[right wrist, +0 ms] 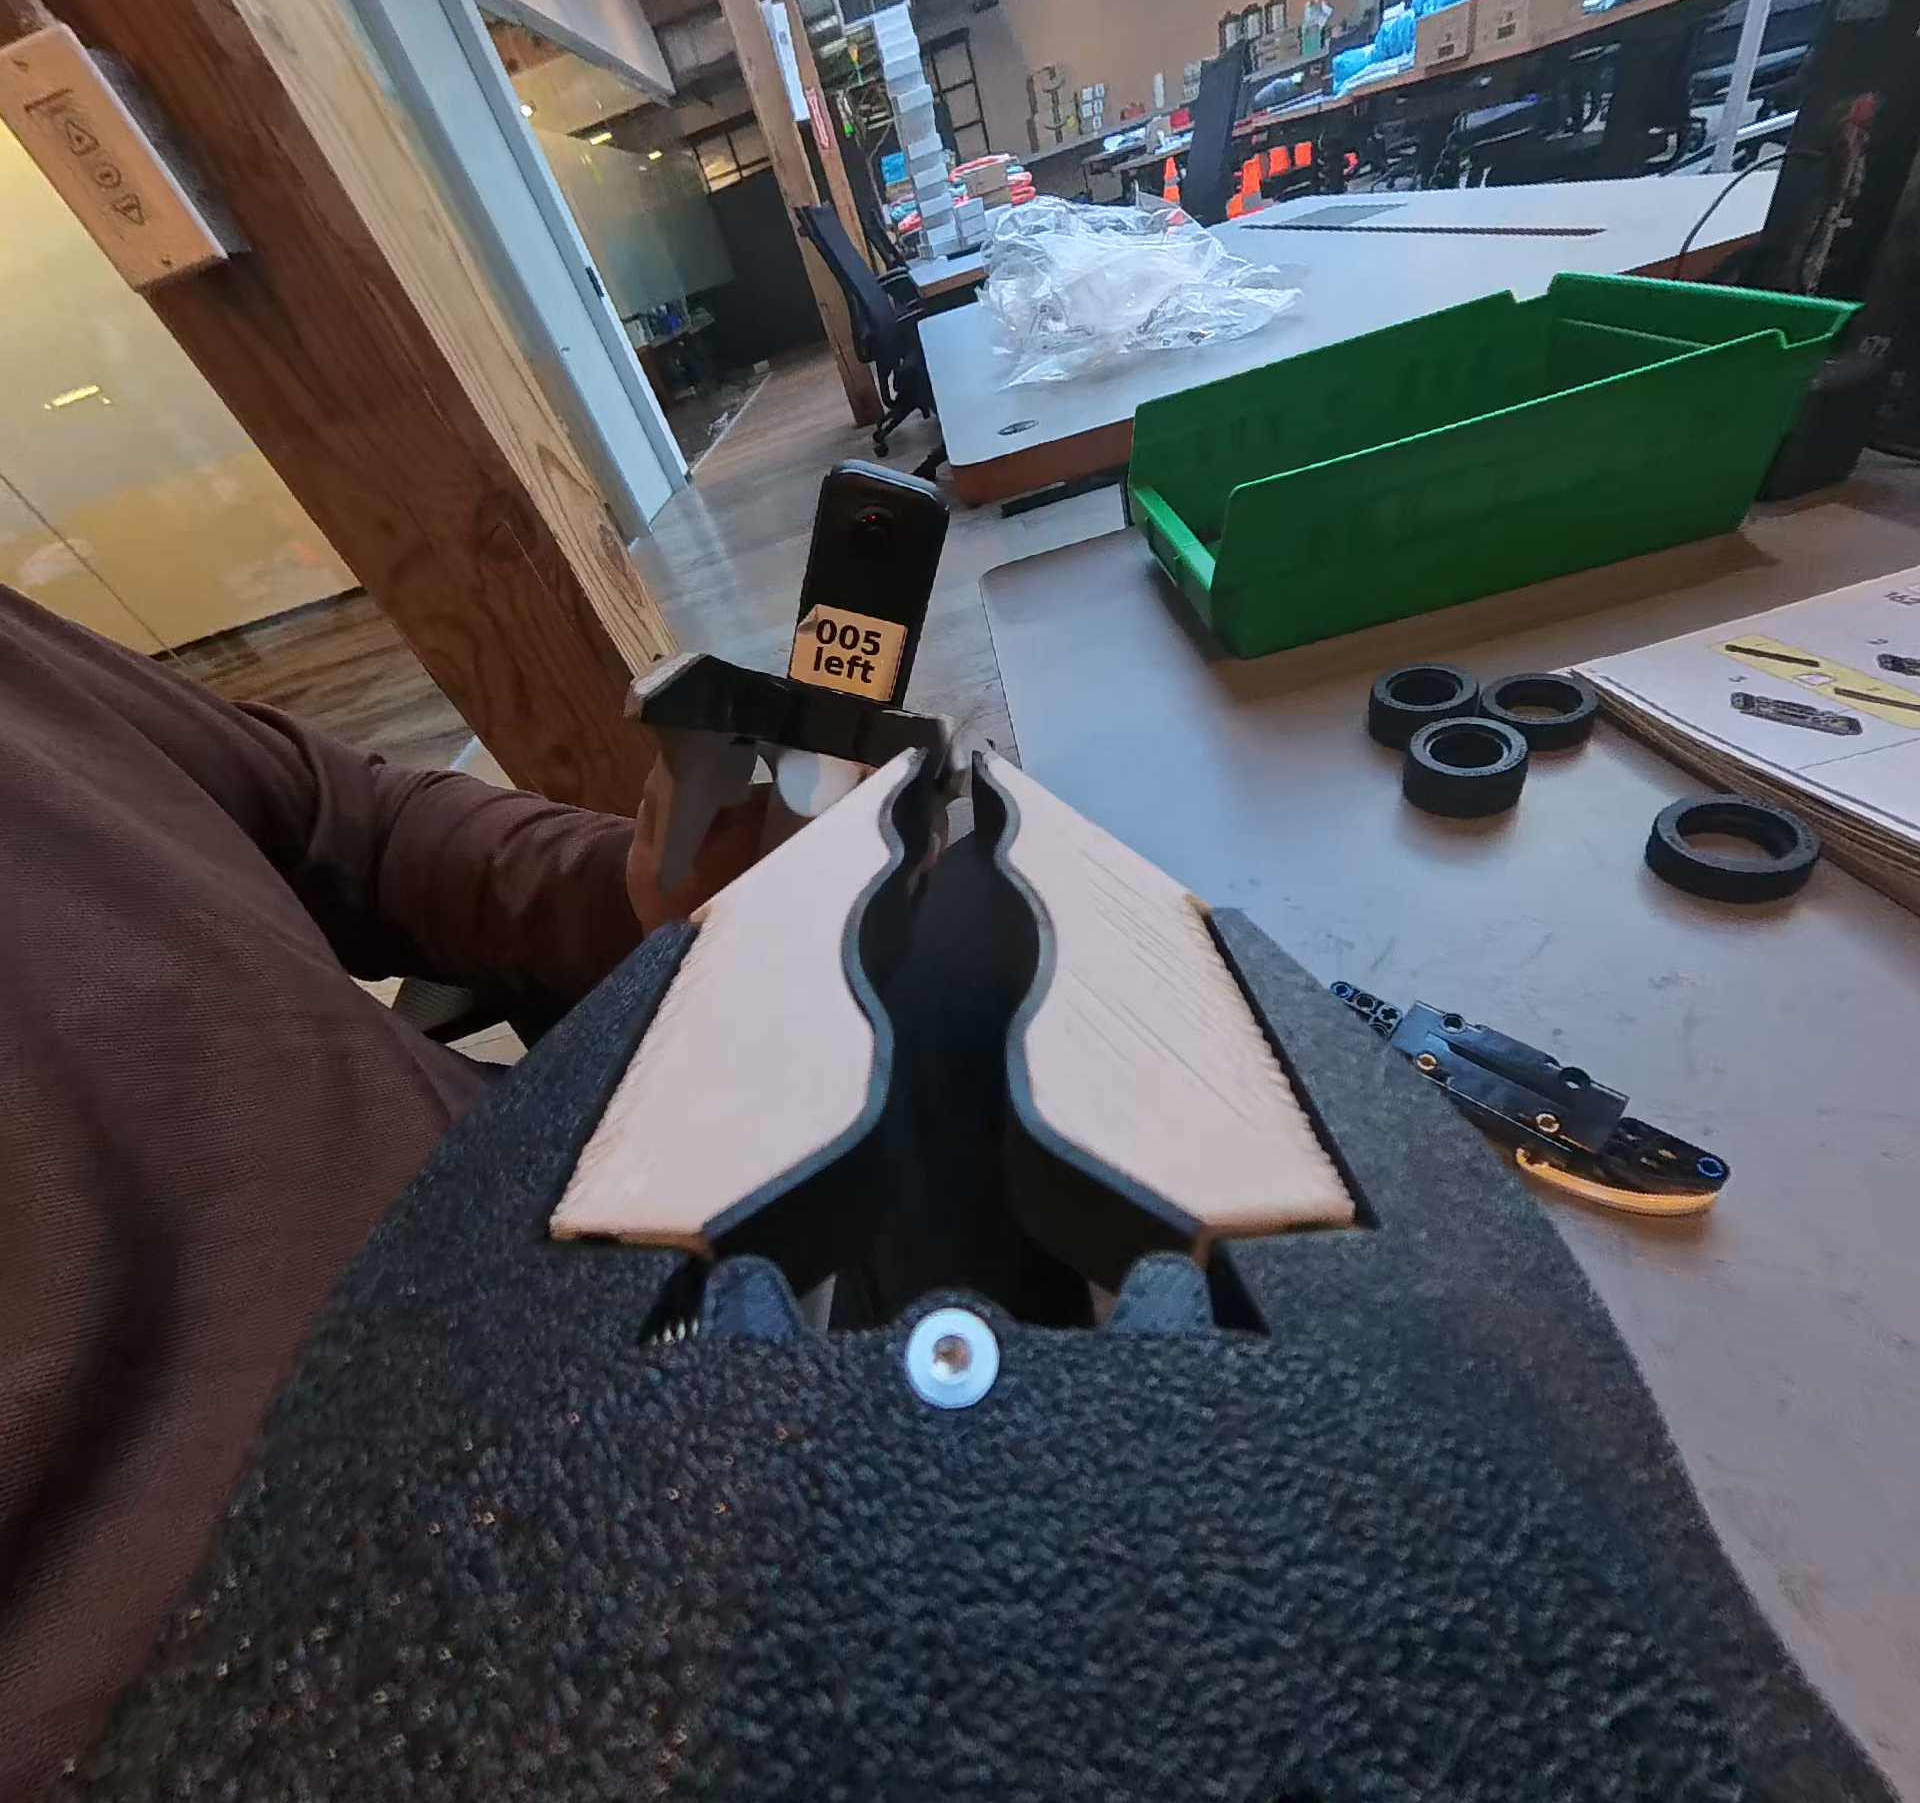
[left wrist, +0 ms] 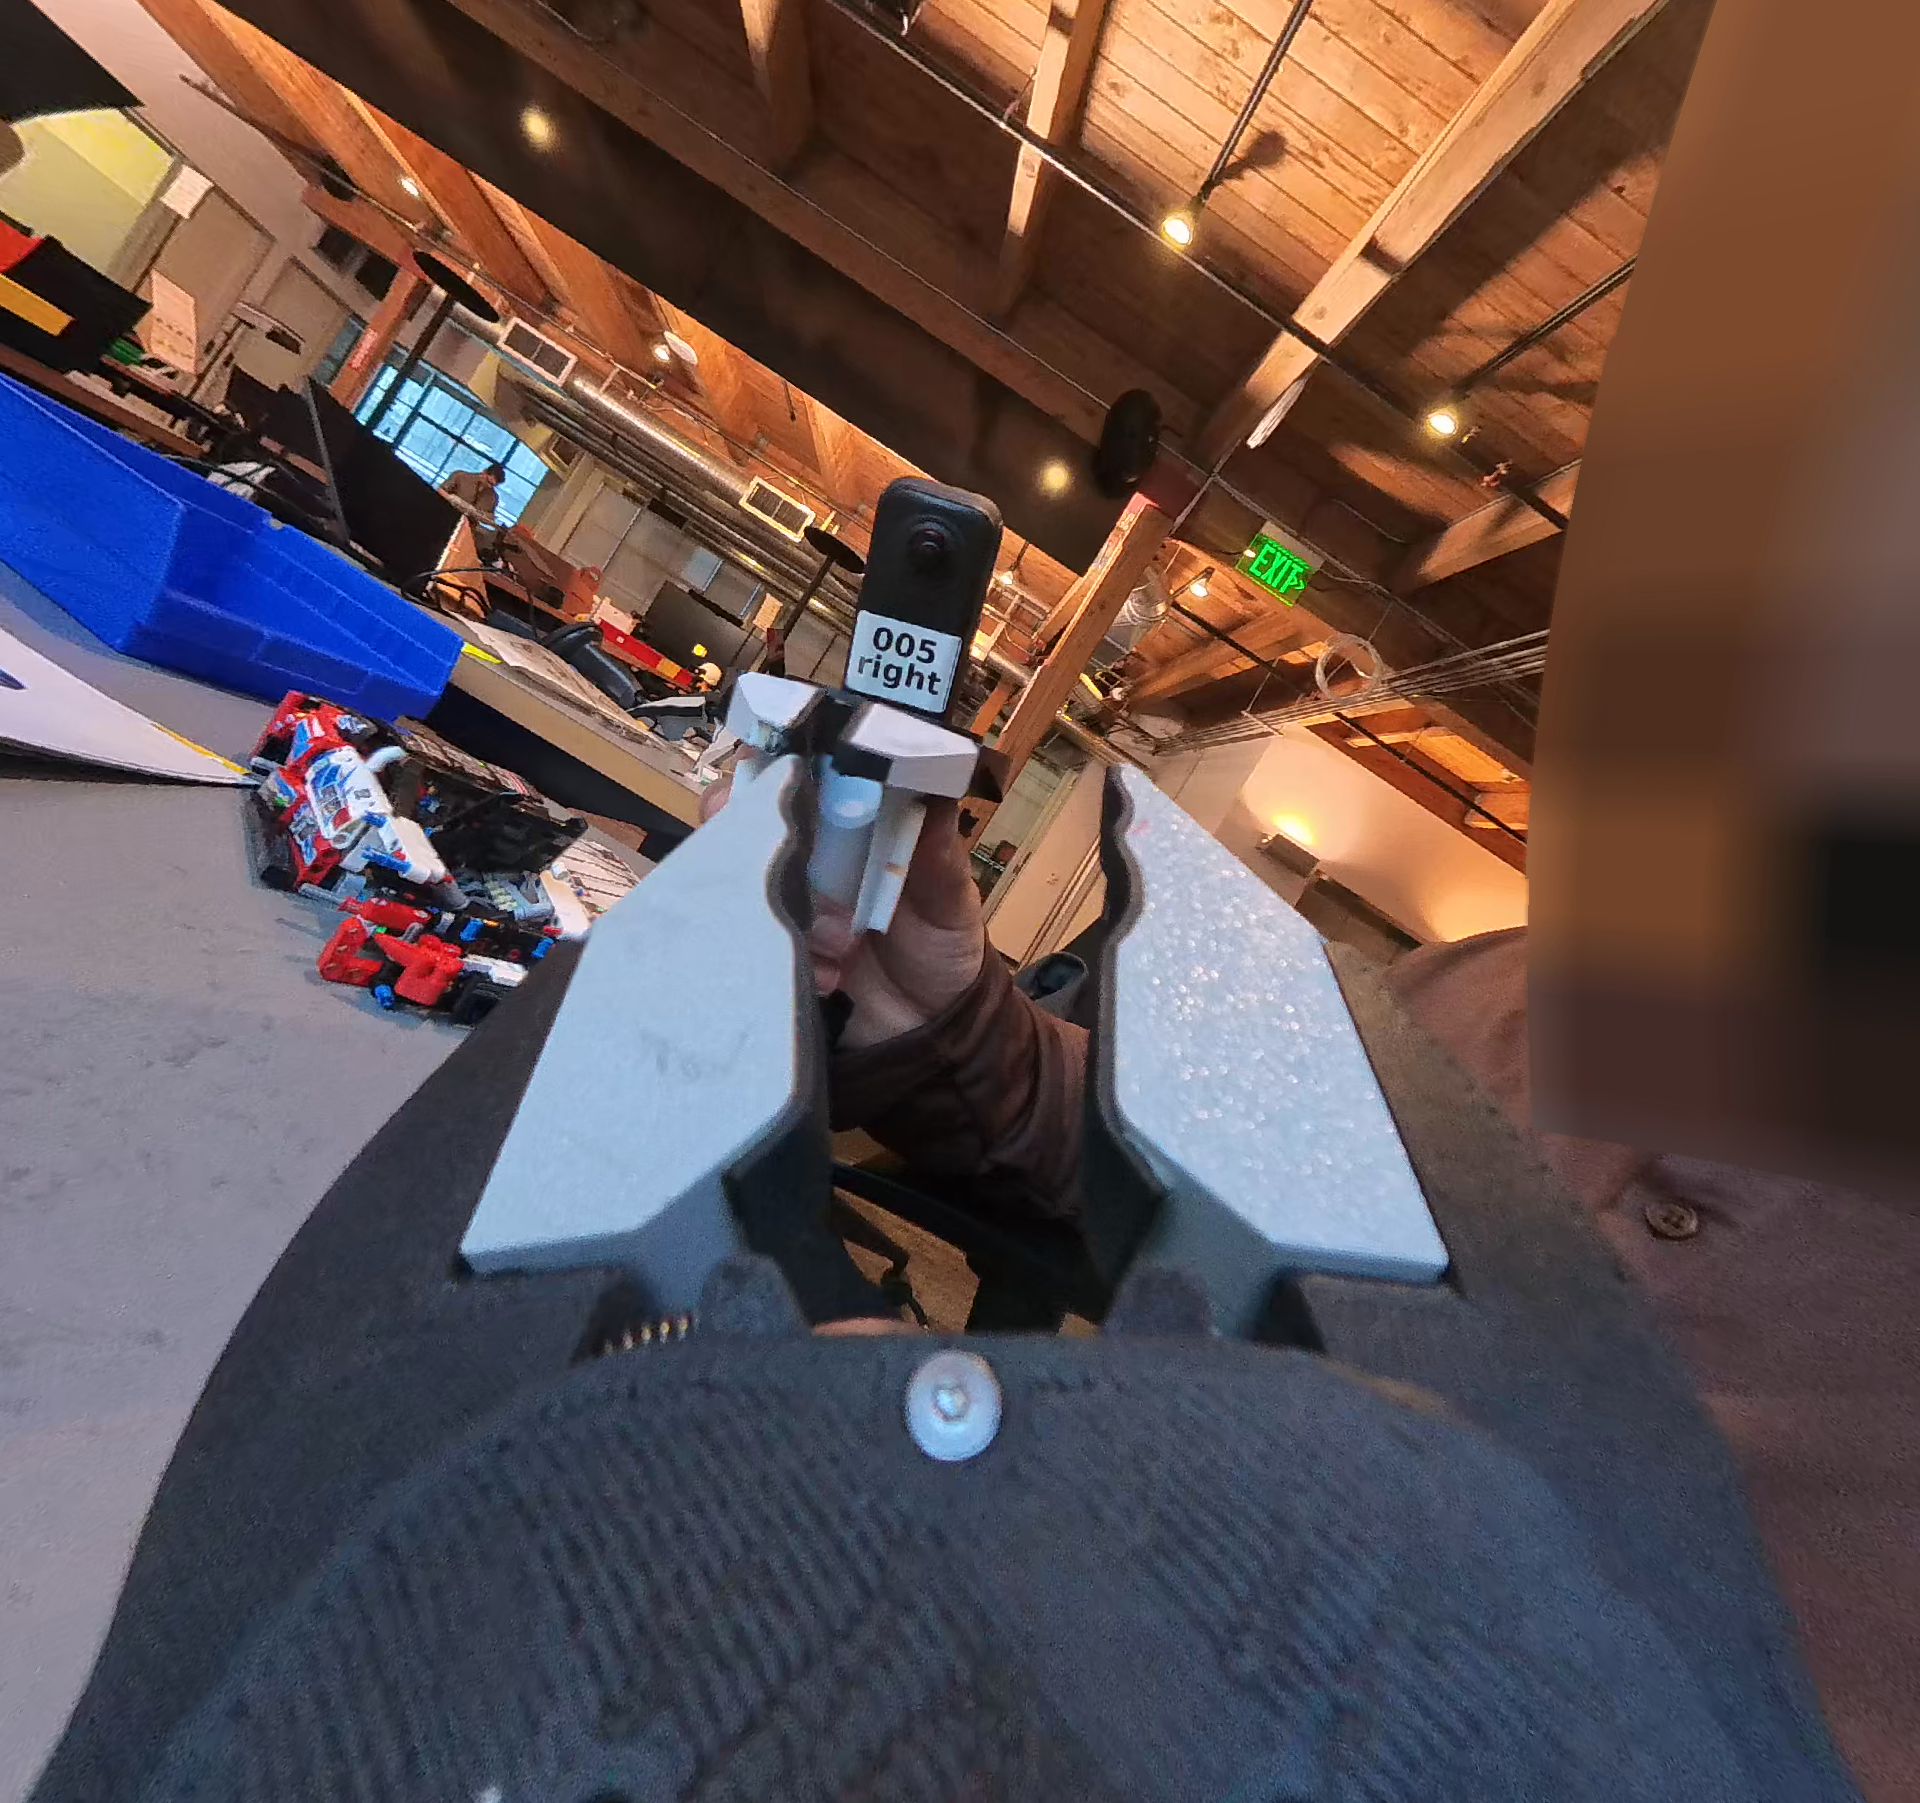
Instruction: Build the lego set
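Black lego sub-assembly (right wrist: 1527, 1093) flat on desk (right wrist: 1299, 870), right of right tongs (right wrist: 948, 766); four tyres (right wrist: 1465, 766) farther off, red lego heap (left wrist: 384, 860) on far-left desk. Both tongs off desk, facing each other, empty: right nearly closed, left tongs (left wrist: 951, 797) wide apart. Risk: tongs collide; low assembly skids when pinched, round tyres roll.

A green bin (right wrist: 1455, 465) is set on the grey table (right wrist: 1299, 870), with crumpled clear plastic (right wrist: 1122, 288) seen beyond it. A blue bin (left wrist: 187, 548) is seen at the table's far side.
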